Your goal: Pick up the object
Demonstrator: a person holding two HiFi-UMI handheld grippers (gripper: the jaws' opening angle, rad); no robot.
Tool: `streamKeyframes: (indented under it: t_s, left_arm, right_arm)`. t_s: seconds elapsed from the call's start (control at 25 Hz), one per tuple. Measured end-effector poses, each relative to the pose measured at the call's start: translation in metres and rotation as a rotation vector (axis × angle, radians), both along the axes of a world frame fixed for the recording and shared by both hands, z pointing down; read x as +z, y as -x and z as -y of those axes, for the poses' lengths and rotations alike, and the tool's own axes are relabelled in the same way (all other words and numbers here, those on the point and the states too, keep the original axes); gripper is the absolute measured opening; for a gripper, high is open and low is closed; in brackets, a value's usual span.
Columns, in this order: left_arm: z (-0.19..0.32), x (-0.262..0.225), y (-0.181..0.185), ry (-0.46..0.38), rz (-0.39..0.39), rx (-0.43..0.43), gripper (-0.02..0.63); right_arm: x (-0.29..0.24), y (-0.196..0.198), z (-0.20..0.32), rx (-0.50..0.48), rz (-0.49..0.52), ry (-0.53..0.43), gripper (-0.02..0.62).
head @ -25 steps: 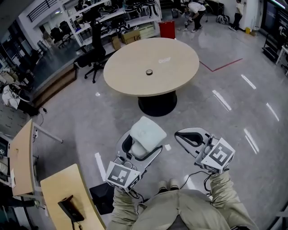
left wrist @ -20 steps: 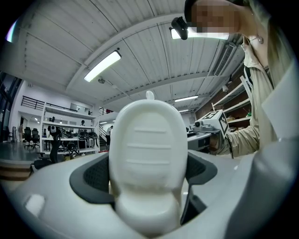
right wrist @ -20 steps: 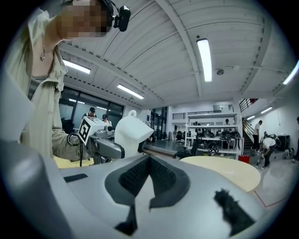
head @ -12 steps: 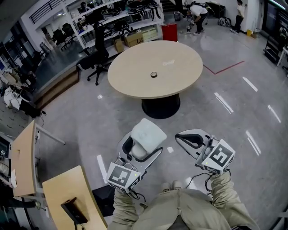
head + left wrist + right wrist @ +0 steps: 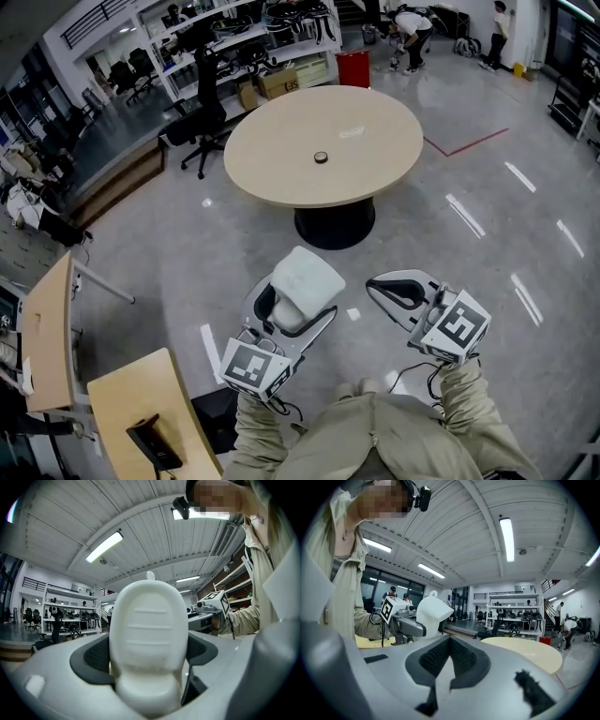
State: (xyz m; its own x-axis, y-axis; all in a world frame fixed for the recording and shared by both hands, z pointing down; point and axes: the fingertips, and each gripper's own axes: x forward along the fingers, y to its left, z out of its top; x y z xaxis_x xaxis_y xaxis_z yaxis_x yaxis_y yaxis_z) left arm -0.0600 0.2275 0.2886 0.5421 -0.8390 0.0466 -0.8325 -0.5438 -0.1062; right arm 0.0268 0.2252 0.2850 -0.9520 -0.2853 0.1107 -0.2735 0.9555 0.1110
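A white plastic object [image 5: 307, 277] with a ribbed face and a small loop on top sits between the jaws of my left gripper [image 5: 293, 302], which is shut on it. It fills the middle of the left gripper view [image 5: 147, 639]. My right gripper [image 5: 401, 287] is held level beside it, shut with nothing between its jaws, whose dark pads meet in the right gripper view [image 5: 450, 644]. Both are held low over the floor, close to the person's body. A small dark round object [image 5: 321, 157] lies on the round beige table [image 5: 272, 164] ahead.
The table [image 5: 529, 653] stands on a black pedestal [image 5: 335, 223]. Black office chairs [image 5: 202, 117] and shelving [image 5: 281, 28] lie beyond it. Wooden desks [image 5: 141, 394] are at the lower left. A red bin [image 5: 353, 67] and people [image 5: 412, 28] are at the far end.
The view has shifted slightly, so the table sits a little further right and lower in the picture. Both grippers keep their places and the left still holds the white object.
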Motion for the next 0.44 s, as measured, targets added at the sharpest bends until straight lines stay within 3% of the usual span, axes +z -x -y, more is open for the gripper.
streamKeyframes:
  t_s: [0.44]
  left_arm:
    - [0.0015,0.0001,0.0026,-0.005,-0.002,-0.002,0.462]
  right_arm:
    - [0.0001,-0.0002,0.0010,0.005,0.001,-0.008,0.002]
